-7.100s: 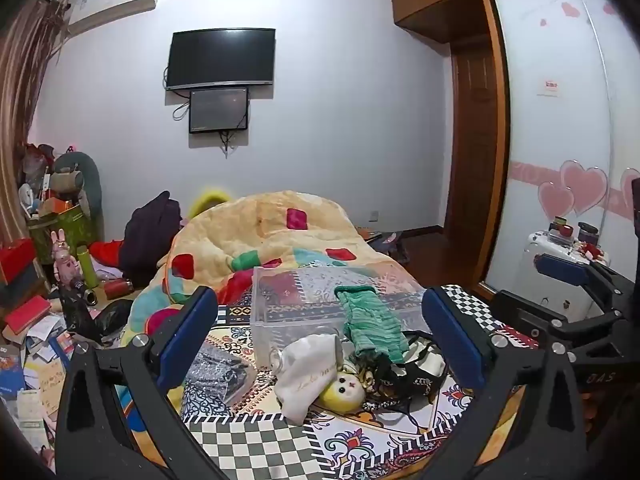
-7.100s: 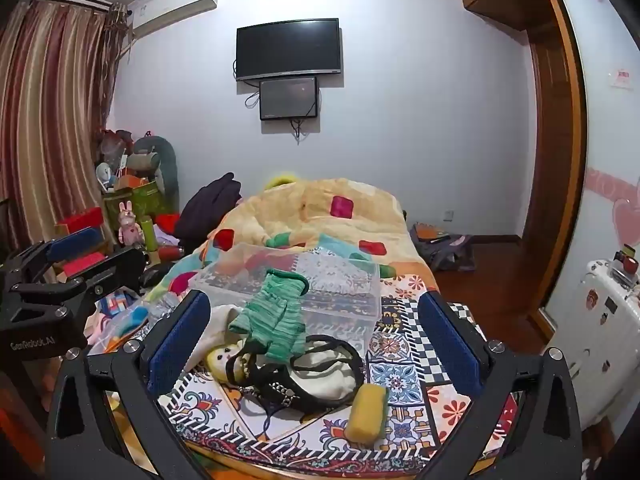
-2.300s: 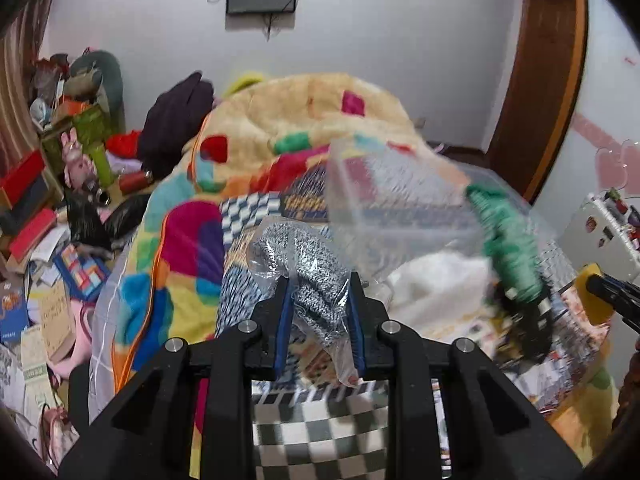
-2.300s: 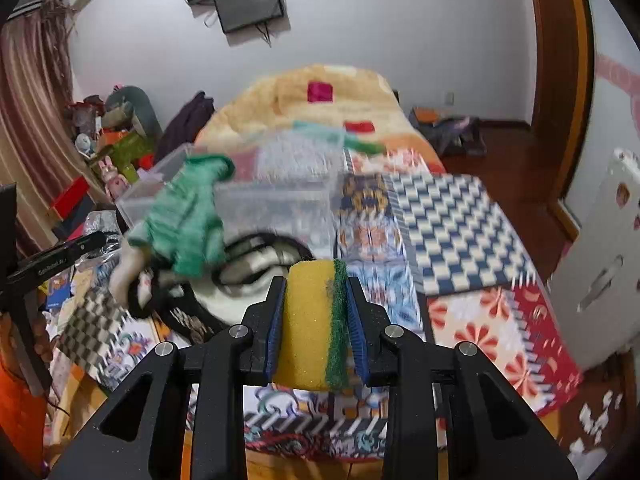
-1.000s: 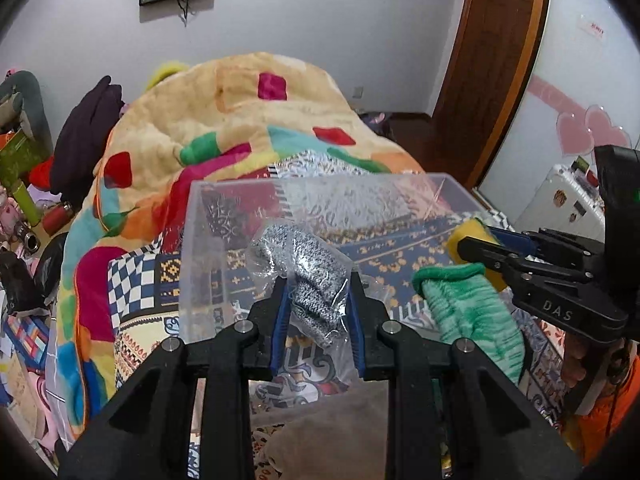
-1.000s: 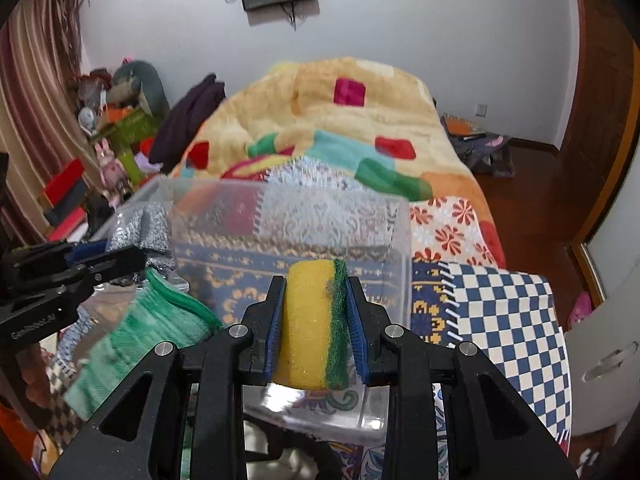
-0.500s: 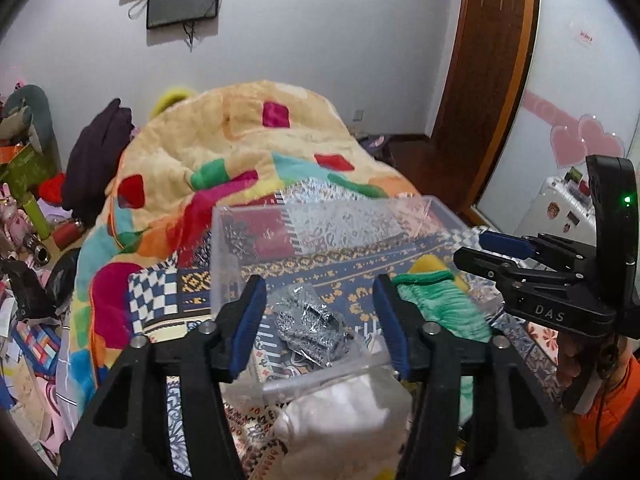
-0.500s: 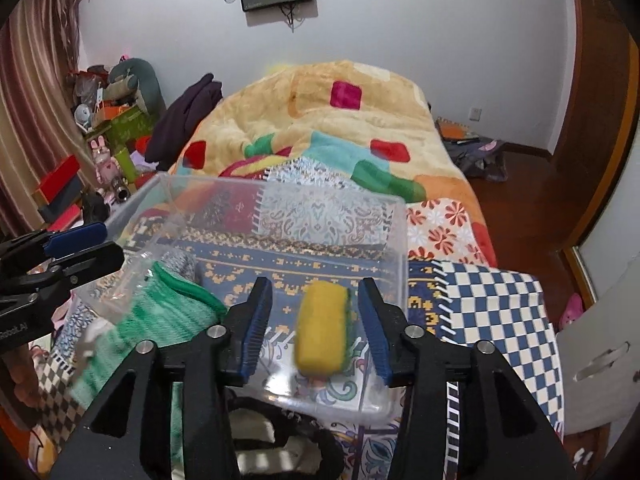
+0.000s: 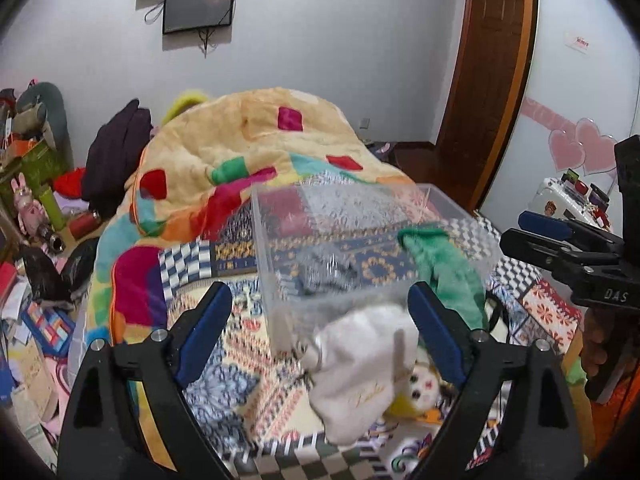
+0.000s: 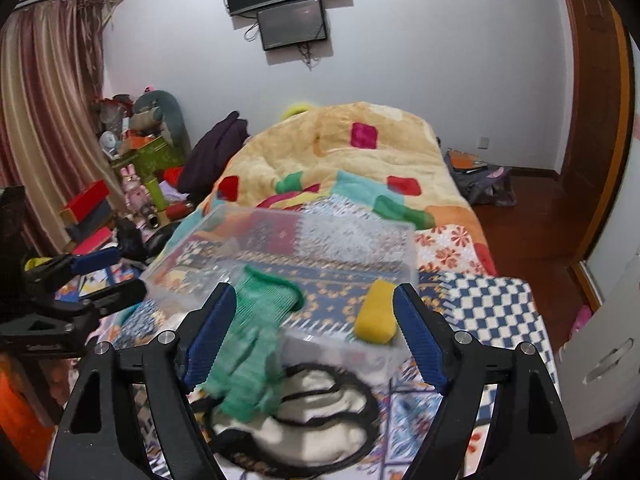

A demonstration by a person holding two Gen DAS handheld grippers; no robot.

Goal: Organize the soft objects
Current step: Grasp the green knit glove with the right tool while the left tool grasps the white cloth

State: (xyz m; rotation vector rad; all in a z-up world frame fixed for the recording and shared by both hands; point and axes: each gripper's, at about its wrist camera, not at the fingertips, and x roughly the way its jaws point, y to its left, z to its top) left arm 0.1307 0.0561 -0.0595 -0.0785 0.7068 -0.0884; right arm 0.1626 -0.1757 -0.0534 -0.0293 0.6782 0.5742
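Left tongs [image 9: 320, 320] are spread wide and hold nothing; ahead between their tips stands the clear box [image 9: 276, 280], with a grey packet [image 9: 328, 272] inside and a white cloth [image 9: 360, 360] just below. Right tongs [image 10: 312, 324] are likewise spread and empty. A green glove [image 10: 256, 320] drapes over the box rim by their left tip, and the yellow sponge [image 10: 376, 312] lies in the box just inside their right tip.

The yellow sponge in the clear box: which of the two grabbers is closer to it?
Right. The right gripper hangs open just above the yellow sponge, which sits by its right finger. The left gripper, also open, is over the clear box's far-left end.
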